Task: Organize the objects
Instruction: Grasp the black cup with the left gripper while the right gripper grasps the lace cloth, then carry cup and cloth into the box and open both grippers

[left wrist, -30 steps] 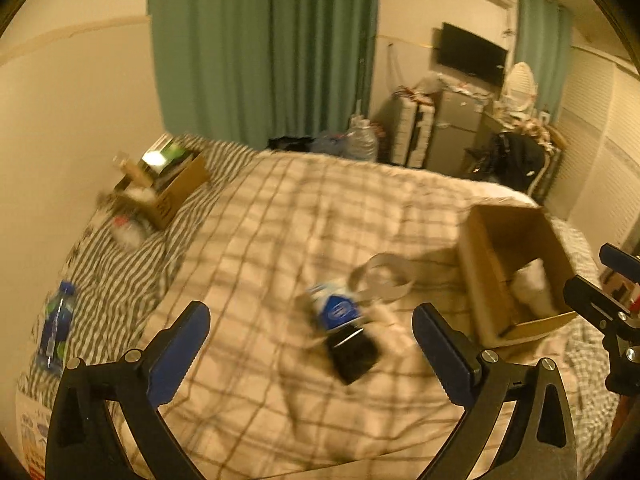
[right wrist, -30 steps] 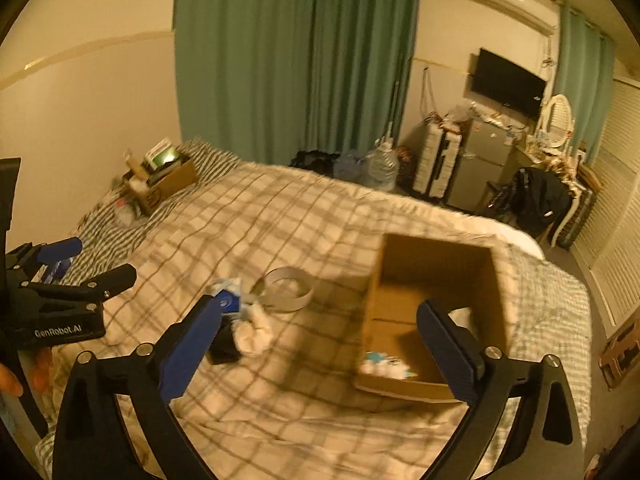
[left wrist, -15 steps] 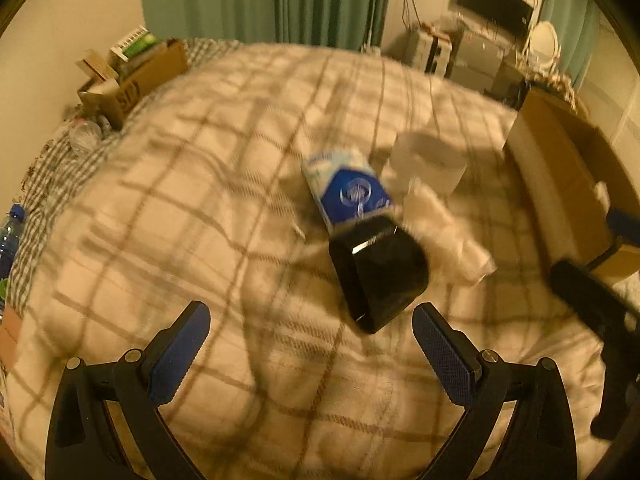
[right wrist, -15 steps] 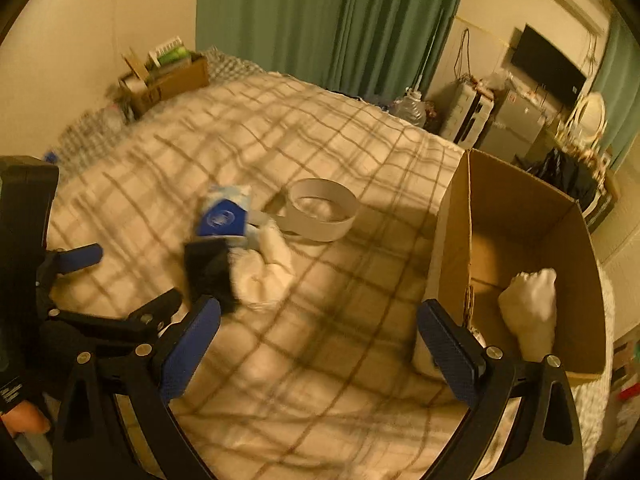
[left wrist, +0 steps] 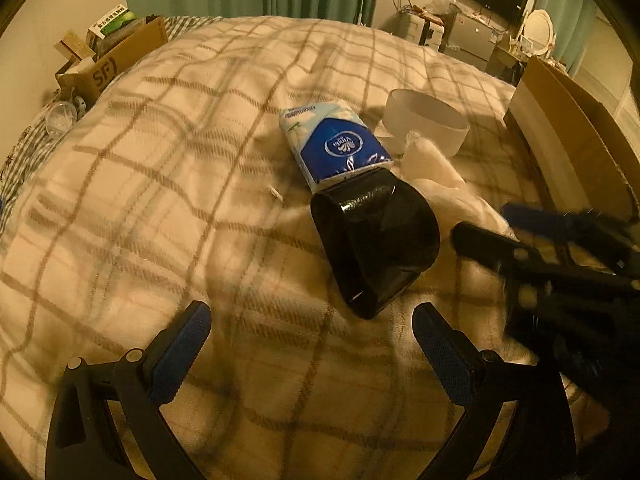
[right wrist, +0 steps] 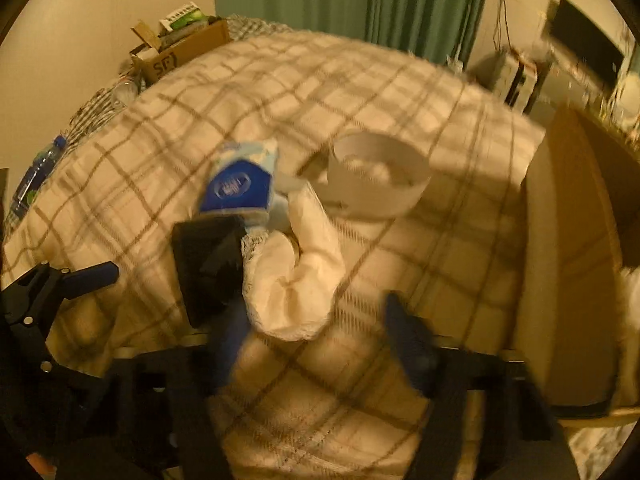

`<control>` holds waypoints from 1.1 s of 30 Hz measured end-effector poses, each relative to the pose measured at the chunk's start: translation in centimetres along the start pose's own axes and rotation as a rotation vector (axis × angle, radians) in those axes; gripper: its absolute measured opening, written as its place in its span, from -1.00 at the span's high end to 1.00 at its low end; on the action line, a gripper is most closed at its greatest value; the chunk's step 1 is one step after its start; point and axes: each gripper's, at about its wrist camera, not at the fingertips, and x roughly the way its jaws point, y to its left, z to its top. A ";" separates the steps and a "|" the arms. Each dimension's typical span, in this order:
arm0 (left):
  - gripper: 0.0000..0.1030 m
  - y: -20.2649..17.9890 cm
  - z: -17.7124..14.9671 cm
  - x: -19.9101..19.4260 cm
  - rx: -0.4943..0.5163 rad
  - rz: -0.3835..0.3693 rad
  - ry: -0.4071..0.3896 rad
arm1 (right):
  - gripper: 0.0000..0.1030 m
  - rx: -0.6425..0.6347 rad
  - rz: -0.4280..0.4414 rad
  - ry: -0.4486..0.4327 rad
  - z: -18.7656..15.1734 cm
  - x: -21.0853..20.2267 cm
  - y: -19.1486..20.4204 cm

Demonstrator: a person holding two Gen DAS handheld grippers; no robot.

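On the plaid bed cover lie a black glossy band (left wrist: pixel 374 240), a blue tissue pack (left wrist: pixel 334 144), a white cloth (left wrist: pixel 444 184) and a white ring (left wrist: pixel 424 120). My left gripper (left wrist: pixel 312 344) is open, just short of the black band. My right gripper (right wrist: pixel 320 336) is open and blurred, its fingers on either side of the near end of the white cloth (right wrist: pixel 296 280). The black band (right wrist: pixel 208 268), tissue pack (right wrist: pixel 240 188) and ring (right wrist: pixel 380 176) also show in the right wrist view. The right gripper shows at the right of the left wrist view (left wrist: pixel 560 240).
An open cardboard box (right wrist: pixel 568 264) stands right of the objects, with something white inside at its edge. Another box of items (left wrist: pixel 108 60) sits at the far left by the wall. A water bottle (right wrist: pixel 36 176) lies at the bed's left side. Curtains, TV and furniture are behind.
Both grippers have come down and forward toward the pile. The left one has closed in on the black band; the right one has reached the white cloth. Both stay open.
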 end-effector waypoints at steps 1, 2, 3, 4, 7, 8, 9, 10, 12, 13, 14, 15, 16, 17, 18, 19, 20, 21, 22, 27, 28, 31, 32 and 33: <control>-1.00 -0.1 0.0 0.1 0.006 0.003 0.002 | 0.60 0.014 0.004 0.002 -0.2 0.2 -0.2; -1.00 -0.3 0.0 0.2 0.011 0.003 0.002 | 0.67 0.024 0.013 -0.010 -0.5 0.1 -0.5; -1.00 -0.5 0.0 0.2 0.015 0.002 -0.002 | 0.73 0.035 0.020 -0.030 -0.6 -0.2 -0.7; -1.00 -0.6 0.1 0.2 0.017 0.000 -0.004 | 0.76 0.042 0.011 -0.053 -0.6 -0.6 -0.9; -1.00 -1.3 0.5 0.2 0.027 -0.001 -0.015 | 0.81 0.058 -0.033 -0.115 -0.8 -1.6 -1.7; -1.00 -1.6 0.7 0.3 0.032 -0.006 -0.018 | 0.82 0.069 -0.040 -0.127 -0.9 -1.8 -2.0; -1.00 -1.9 1.0 0.4 0.037 -0.009 -0.020 | 0.82 0.076 -0.045 -0.136 -1.0 -1.9 -2.4; -1.00 -2.2 1.2 0.5 0.041 -0.007 -0.023 | 0.82 0.081 -0.046 -0.142 -1.1 -1.9 -2.5; -0.97 -2.9 1.7 1.0 0.062 -0.005 -0.022 | 0.83 0.090 -0.049 -0.146 -1.2 -1.8 -3.0; -0.96 -3.1 2.0 1.3 0.068 0.001 -0.020 | 0.83 0.093 -0.044 -0.150 -1.2 -1.9 -3.3; -0.90 -3.4 2.3 1.6 0.068 0.006 -0.014 | 0.83 0.096 -0.044 -0.153 -1.2 -1.9 -3.4; -0.84 -3.6 2.7 2.0 0.059 0.003 -0.008 | 0.83 0.098 -0.046 -0.158 -1.3 -2.0 -3.6; -0.80 -3.6 2.9 2.2 0.045 -0.006 -0.010 | 0.83 0.102 -0.045 -0.162 -1.4 -2.1 -3.8; -0.70 -3.5 3.2 2.5 0.024 -0.022 -0.012 | 0.83 0.107 -0.041 -0.165 -1.4 -2.2 -4.0; -0.56 -3.5 3.3 2.7 0.013 -0.027 -0.008 | 0.83 0.109 -0.038 -0.165 -1.6 -2.2 -4.2; -0.46 -3.5 3.3 2.9 0.009 -0.026 -0.001 | 0.83 0.109 -0.035 -0.164 -1.6 -2.2 -4.3; -0.28 -3.5 3.3 3.0 0.009 -0.021 0.007 | 0.83 0.108 -0.032 -0.161 -1.6 -2.1 -4.3; -0.29 -3.4 3.1 3.0 0.007 -0.022 0.010 | 0.83 0.105 -0.032 -0.160 -1.6 -2.0 -4.2; -0.28 -3.3 3.0 2.9 0.000 -0.028 0.007 | 0.83 0.102 -0.032 -0.162 -1.7 -2.1 -4.2; -0.27 -2.8 2.5 1.4 -0.028 -0.036 0.002 | 0.83 0.076 -0.034 -0.163 -1.8 -2.5 -3.5; -0.27 -2.7 2.4 1.0 -0.035 -0.038 0.001 | 0.83 0.072 -0.034 -0.161 -1.8 -2.6 -3.4; -0.27 -2.3 2.1 -0.7 -0.061 -0.037 -0.010 | 0.83 0.061 -0.042 -0.154 -1.9 -3.5 -3.0; -0.27 -2.2 2.0 -1.3 -0.069 -0.036 -0.015 | 0.83 0.058 -0.039 -0.153 -1.8 -4.0 -2.9; -0.27 -2.1 2.0 -2.0 -0.077 -0.036 -0.020 | 0.84 0.056 -0.039 -0.155 -1.7 -4.5 -2.8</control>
